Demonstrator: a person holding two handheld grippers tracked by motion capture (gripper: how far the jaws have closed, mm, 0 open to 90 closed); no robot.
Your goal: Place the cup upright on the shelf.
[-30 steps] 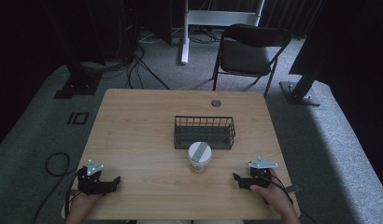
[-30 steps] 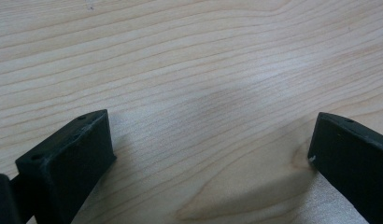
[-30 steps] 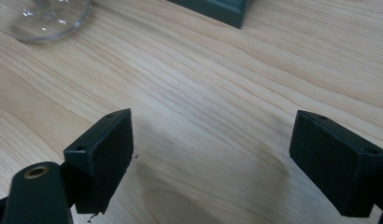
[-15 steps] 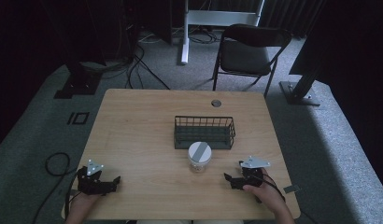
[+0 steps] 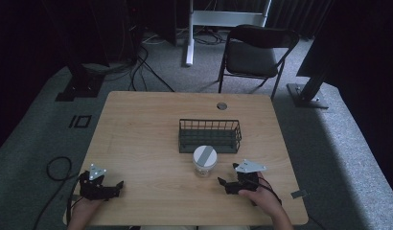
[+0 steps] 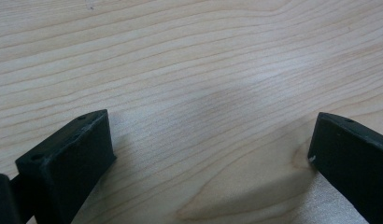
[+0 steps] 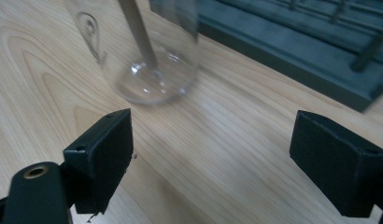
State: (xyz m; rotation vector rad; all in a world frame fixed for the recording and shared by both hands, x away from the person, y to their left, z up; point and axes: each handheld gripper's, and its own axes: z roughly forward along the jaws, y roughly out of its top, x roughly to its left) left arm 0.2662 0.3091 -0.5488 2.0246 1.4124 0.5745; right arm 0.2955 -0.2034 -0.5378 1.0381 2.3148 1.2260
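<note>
Glass jar (image 5: pixel 204 161) upright at 11 o'clock off right gripper (image 5: pixel 226 185), jaws spread; left gripper (image 5: pixel 114 188) spread too, farther.

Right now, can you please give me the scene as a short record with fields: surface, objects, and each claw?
surface: light wooden table
container: clear glass jar with grey lid, upright, just in front of the basket
basket: dark wire basket, near the table's middle
left claw: open, low over bare wood
right claw: open, pointing toward the jar, not touching it
</note>
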